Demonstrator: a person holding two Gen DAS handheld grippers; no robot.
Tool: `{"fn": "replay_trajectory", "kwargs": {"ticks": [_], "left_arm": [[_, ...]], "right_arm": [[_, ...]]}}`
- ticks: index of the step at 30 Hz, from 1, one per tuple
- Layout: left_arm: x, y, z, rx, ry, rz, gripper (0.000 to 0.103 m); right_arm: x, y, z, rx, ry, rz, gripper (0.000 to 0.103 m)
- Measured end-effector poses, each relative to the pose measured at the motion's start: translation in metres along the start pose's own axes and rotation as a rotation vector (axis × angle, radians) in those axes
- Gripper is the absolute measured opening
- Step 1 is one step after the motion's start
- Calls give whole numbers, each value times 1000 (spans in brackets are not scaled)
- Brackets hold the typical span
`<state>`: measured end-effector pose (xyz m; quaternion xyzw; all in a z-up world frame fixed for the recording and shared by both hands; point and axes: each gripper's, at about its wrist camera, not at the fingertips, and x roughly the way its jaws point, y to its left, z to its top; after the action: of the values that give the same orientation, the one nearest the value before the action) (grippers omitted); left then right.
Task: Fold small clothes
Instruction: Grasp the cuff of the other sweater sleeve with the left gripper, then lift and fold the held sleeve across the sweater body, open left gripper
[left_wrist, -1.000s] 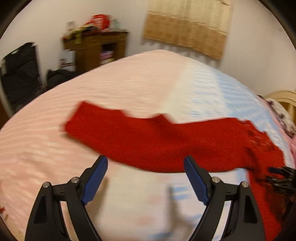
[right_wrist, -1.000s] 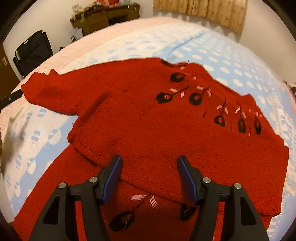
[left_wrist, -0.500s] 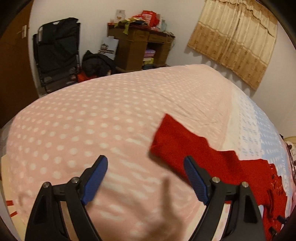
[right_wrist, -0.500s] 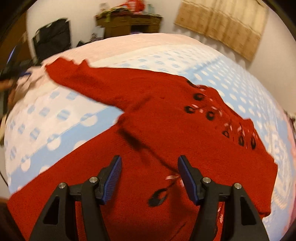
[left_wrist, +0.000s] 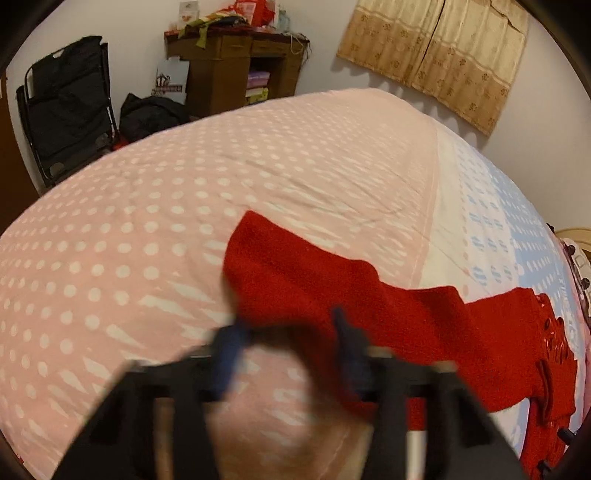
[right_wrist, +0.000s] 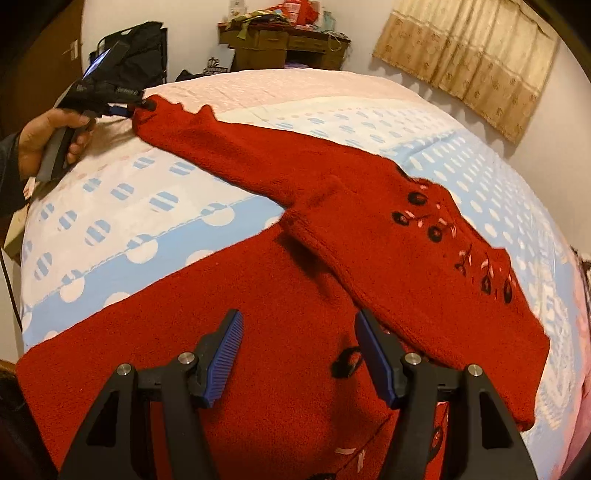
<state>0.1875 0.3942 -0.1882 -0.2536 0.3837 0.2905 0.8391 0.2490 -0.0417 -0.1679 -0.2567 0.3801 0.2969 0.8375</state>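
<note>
A red knit sweater (right_wrist: 369, 206) with dark embroidered flowers lies on the bed, one side folded over its body. Its long sleeve (left_wrist: 306, 280) stretches out across the pink dotted cover. In the left wrist view my left gripper (left_wrist: 288, 332) is blurred and its jaws are closing. They still stand apart, with the sleeve's cuff end between them. The right wrist view shows that gripper (right_wrist: 122, 107) in a person's hand (right_wrist: 40, 140), its tip at the cuff (right_wrist: 155, 110). My right gripper (right_wrist: 299, 332) is open just above the sweater's lower body, holding nothing.
The bedcover (left_wrist: 147, 229) is pink with white dots on one side, and white and blue dotted on the other. A brown cluttered desk (left_wrist: 236, 62), a black folding chair (left_wrist: 70, 107) and a dark bag stand beyond the bed. A beige curtain (left_wrist: 443, 55) hangs on the wall.
The left gripper has moved along the sleeve to its cuff end and its jaws have narrowed. The right gripper has shifted and rolled over the sweater's body, staying open.
</note>
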Motion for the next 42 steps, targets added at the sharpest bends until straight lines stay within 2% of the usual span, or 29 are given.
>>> {"fn": "replay_trajectory", "kwargs": {"ticks": [5,11,19,25,33,35,42], "left_arm": [[-13,4,-1,-41,7,-73,10],[-41,-6,2,-59,-43,-165,9],[-87,-37,14,-53,-132,-303,9],[-112,-71,22,-43,-167,-415,9],[-140,-132,25,27,-200,-549,9],[-143,-146,27,44,-202,-575,9],[-149,-195,23,103,-182,-657,9]], "right_arm": [[-4,-9,-3,42,-5,1,64],[-6,-21,-6,88,-6,0,64],[-20,-42,-9,145,-24,-13,64],[-33,-57,-14,202,-39,-5,64],[-45,-80,-28,275,-37,-16,65],[-47,-88,-33,305,-33,-7,70],[-59,-101,-51,358,-42,-7,71]]}}
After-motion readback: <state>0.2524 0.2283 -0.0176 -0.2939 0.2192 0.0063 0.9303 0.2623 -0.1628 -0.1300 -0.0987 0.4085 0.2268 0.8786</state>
